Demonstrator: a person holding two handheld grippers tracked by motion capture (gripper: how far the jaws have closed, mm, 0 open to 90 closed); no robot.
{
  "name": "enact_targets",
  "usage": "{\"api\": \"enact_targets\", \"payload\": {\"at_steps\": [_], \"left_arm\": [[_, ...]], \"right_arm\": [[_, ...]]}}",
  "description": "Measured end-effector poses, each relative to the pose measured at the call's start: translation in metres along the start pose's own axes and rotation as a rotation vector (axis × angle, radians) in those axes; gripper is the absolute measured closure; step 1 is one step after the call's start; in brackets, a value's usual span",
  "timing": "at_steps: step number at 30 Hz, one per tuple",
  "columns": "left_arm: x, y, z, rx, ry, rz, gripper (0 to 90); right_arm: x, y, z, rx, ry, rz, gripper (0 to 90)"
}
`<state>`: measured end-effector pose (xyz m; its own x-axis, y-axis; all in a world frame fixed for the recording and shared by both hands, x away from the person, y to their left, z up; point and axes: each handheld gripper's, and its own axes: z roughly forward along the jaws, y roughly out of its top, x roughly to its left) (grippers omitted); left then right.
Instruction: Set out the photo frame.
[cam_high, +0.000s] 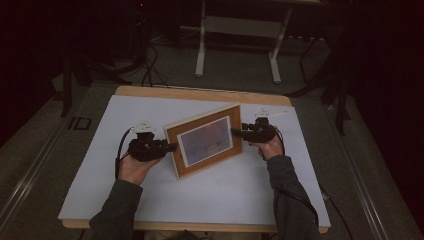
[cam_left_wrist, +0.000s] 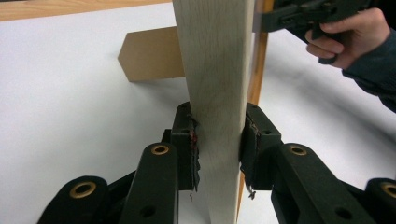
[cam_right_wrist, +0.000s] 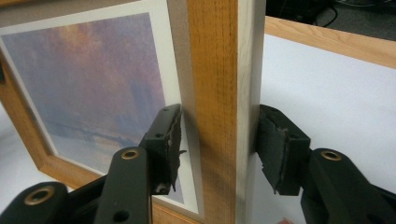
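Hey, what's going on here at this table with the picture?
A person is handling a wooden picture frame that stands upright on a white table, with a claw in each hand. The left claw is clamped on one side edge of the frame. The right claw straddles the opposite edge, one pad over the print side, with a small gap showing, so it looks open. The frame's brown back stand rests on the table.

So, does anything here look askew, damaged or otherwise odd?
Two things. The wooden-framed landscape picture stands skewed to the white table sheet's edges. The black jaw pads look frayed and torn in both gripper views. No spill or damage to the frame.
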<state>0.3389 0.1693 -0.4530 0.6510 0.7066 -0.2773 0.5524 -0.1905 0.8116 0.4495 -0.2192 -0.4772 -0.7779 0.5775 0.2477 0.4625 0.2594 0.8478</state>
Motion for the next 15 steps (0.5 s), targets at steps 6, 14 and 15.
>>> {"api": "enact_targets", "payload": {"at_steps": [6,14,15], "left_arm": [[0.005,0.001,0.002,-0.005,-0.019,-0.004,70.8],[0.014,0.005,0.006,-0.003,-0.046,-0.023,69.9],[0.016,0.005,0.007,-0.006,-0.047,-0.029,69.8]], "right_arm": [[0.005,-0.004,-0.005,0.003,-0.025,-0.010,54.7],[0.009,-0.010,-0.012,-0.001,-0.046,-0.007,58.5],[0.010,-0.010,-0.012,-0.001,-0.049,-0.007,58.9]]}}
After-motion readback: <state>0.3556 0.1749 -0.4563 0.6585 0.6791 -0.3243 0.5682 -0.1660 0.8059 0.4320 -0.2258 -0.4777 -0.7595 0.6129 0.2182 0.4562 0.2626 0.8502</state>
